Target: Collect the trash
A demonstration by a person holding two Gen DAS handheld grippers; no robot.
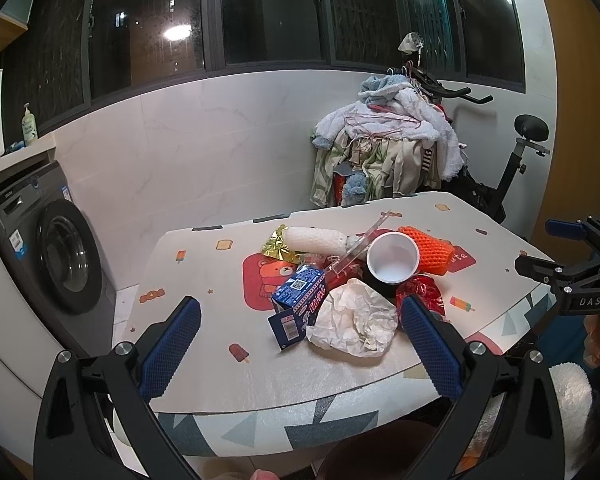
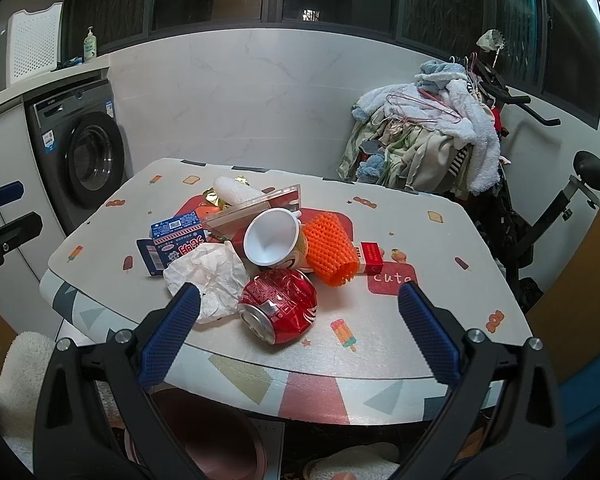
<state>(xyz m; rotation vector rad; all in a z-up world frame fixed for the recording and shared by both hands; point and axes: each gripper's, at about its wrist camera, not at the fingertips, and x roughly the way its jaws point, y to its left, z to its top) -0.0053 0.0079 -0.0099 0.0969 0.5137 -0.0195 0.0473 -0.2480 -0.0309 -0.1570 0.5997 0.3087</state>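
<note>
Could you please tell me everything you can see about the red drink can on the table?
The red can looks like thin metal, badly crushed and dented, with white lettering and a white label patch on its side. It lies on its side on the table, at the near edge of the trash pile, its silver top end facing the right wrist camera. The crumpled white paper appears to touch its left side, and the paper cup lies just behind it. Neither gripper touches it.
</note>
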